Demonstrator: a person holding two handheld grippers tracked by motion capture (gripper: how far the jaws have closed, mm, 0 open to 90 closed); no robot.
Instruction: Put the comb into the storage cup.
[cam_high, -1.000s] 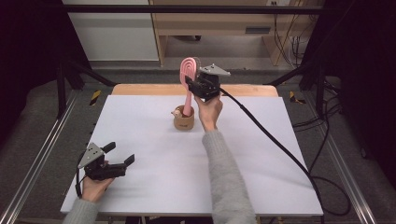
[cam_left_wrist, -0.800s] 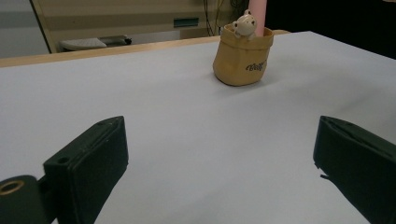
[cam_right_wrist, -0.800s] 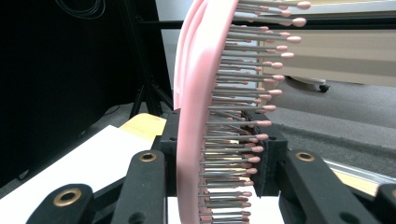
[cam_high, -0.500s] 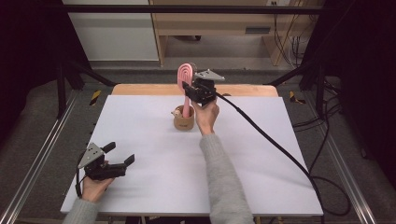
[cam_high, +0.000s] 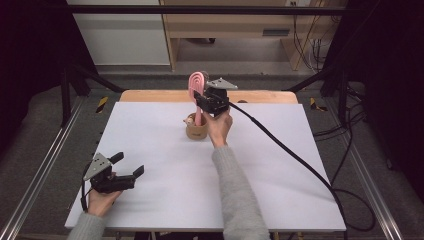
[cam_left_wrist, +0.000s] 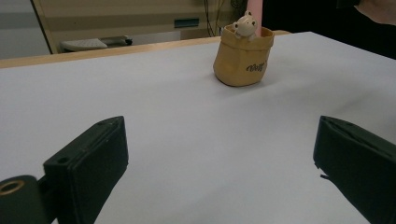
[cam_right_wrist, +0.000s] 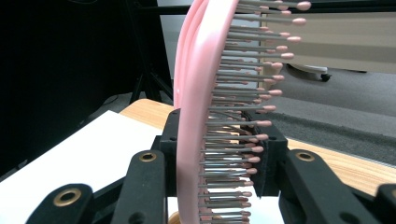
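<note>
A pink hairbrush (cam_high: 197, 95) is standing nearly upright near the middle of the table's far edge, its handle end going down into a small tan pouch-shaped holder (cam_high: 196, 131) that is sitting on the white table (cam_high: 280, 200). In the right gripper view the brush's head (cam_right_wrist: 205, 93) is rising straight up, its rows of pink-tipped bristles pointing to that view's right. A small pale animal figure (cam_left_wrist: 244, 24) is peeking over the holder's rim beside the brush handle, and dark lettering is showing on the holder's front.

The right gripper (cam_high: 206, 102) is clamping the brush by the lower part of its head, one jaw pressing on the smooth back and the other on the bristle side, so the jaws are closed as far as the brush allows. The person's right hand (cam_high: 220, 127) is holding this gripper just beside the holder, with a black cable (cam_high: 290, 155) trailing toward the table's right edge.

The left gripper (cam_high: 127, 170) is resting well apart from all this, near the table's near-left corner, held in the left hand (cam_high: 100, 197). Its jaws are standing wide apart with nothing between them, just bare table.
</note>
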